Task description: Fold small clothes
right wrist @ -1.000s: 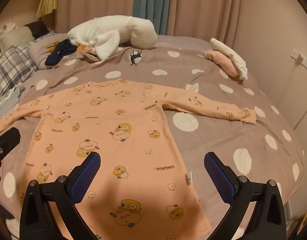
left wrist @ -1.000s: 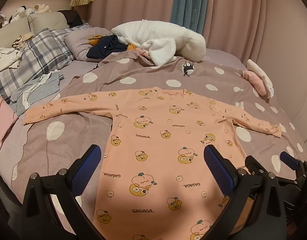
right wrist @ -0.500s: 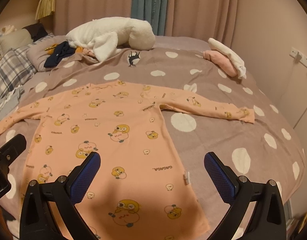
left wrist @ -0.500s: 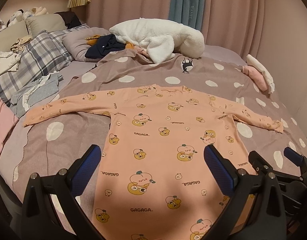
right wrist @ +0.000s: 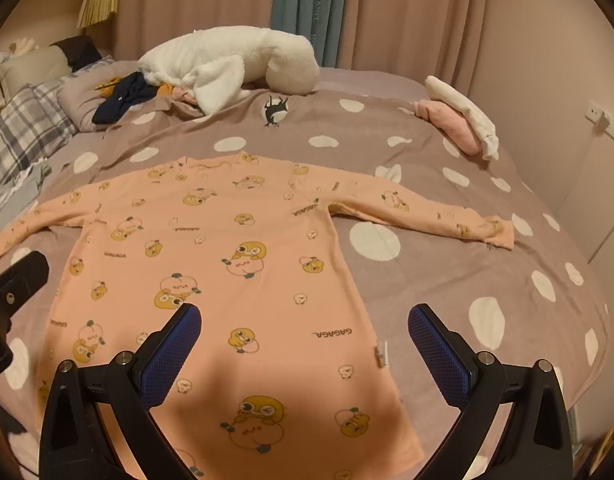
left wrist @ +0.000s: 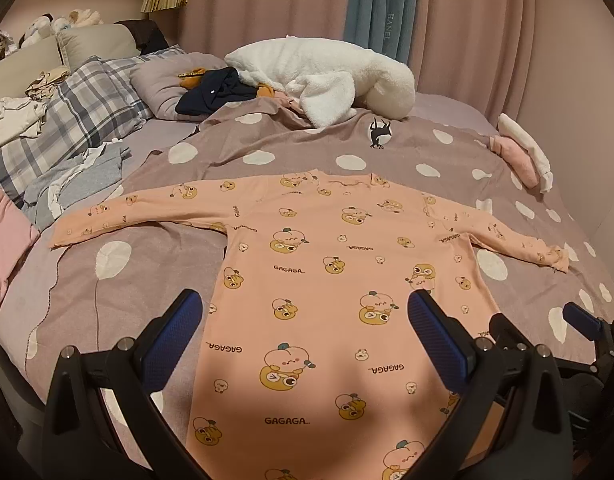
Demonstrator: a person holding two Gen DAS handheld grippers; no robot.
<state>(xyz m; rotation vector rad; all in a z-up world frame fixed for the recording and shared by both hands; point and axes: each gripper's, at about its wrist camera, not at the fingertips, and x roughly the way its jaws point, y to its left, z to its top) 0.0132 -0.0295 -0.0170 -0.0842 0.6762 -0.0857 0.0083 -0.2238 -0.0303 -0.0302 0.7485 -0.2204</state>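
Item: your left hand-held gripper (left wrist: 303,320) and right hand-held gripper (right wrist: 305,320), both spread apart and empty, hover over the peach top (left wrist: 335,280), spread flat on the bed (right wrist: 447,280) directly ahead, seemingly for folding.

Mauve duvet (left wrist: 155,264) with white dots and a small black cat print (left wrist: 378,133). White fluffy blanket (left wrist: 327,76) heaped at the far end beside navy garment (left wrist: 213,94). Plaid pillow (left wrist: 79,108) at left. Pink and white folded pile (right wrist: 459,124) by the wall. Pink curtains (right wrist: 195,4) and teal curtain (right wrist: 311,4) behind.
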